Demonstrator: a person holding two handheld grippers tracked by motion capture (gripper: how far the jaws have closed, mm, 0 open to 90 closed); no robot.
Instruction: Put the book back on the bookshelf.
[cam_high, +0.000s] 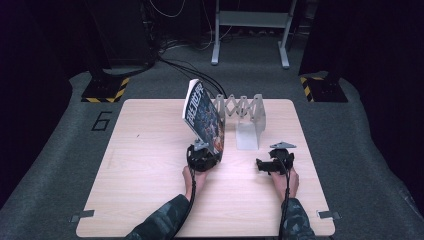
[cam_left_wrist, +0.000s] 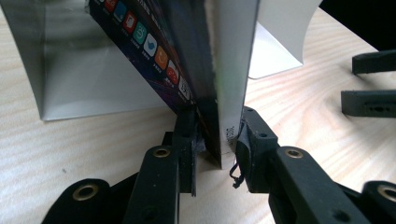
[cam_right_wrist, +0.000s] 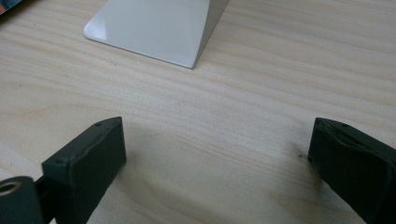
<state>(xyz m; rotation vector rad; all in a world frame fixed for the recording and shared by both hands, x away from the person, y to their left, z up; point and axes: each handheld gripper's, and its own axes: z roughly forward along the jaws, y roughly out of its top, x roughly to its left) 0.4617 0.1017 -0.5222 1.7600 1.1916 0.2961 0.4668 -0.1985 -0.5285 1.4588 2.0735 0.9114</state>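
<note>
Wood table (cam_high: 150, 165): book (cam_high: 202, 116) lifted upright, clamped by left gripper (cam_left_wrist: 217, 140)
Rack (cam_high: 245, 115): holds 0 books yet
Right gripper (cam_right_wrist: 215, 168): jaws apart, idle

Light wooden table (cam_high: 150, 190), hazard-striped stand bases (cam_high: 105, 90), floor cables (cam_high: 190, 67), grey frame (cam_high: 250, 20)

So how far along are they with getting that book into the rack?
Done: the left gripper has the book picked up, fingers clamped on its lower edge, tilted upright. In hand: the book is held just left of the grey expanding rack, not yet in it. Left, probably: slotting it in and letting go. The right gripper rests open on the table.
</note>
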